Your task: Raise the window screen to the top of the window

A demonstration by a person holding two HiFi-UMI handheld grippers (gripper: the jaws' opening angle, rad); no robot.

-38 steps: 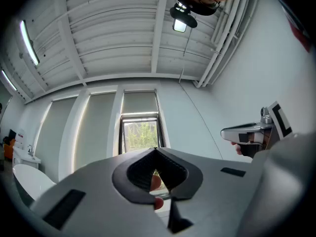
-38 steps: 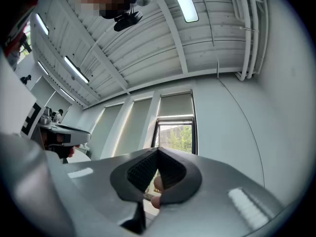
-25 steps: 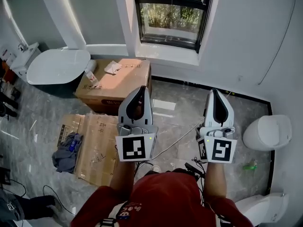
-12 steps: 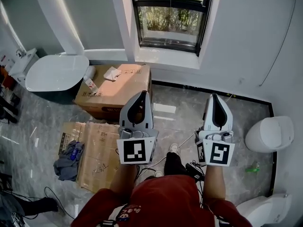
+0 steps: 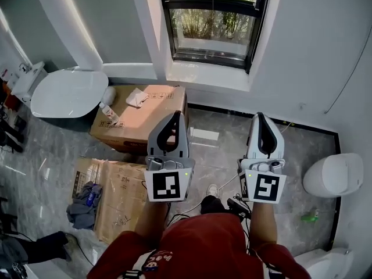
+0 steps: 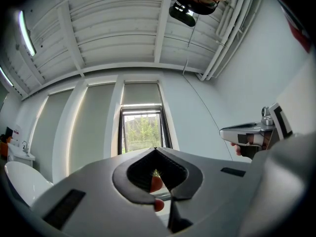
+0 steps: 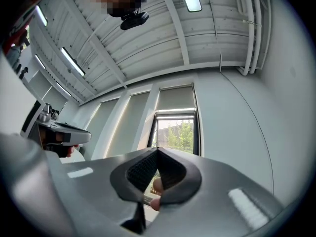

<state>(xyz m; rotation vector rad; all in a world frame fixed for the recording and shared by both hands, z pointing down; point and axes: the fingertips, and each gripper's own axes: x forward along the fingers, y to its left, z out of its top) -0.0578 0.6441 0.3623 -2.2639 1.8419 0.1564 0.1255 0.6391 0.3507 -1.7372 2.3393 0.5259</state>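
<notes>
Window screen [image 5: 210, 28] across the lower pane of the black-framed window [image 5: 254, 25] on the far wall, left gripper [image 5: 175, 116] and right gripper [image 5: 260, 116] side by side nearer, well apart from it — both pressed together, empty, cardboard box [image 5: 139, 118] left, below the sill.

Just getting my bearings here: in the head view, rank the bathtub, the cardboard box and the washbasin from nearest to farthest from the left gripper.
From the left gripper:
1. cardboard box, just to its left.
2. bathtub, further left.
3. washbasin, at the far left edge.
</notes>
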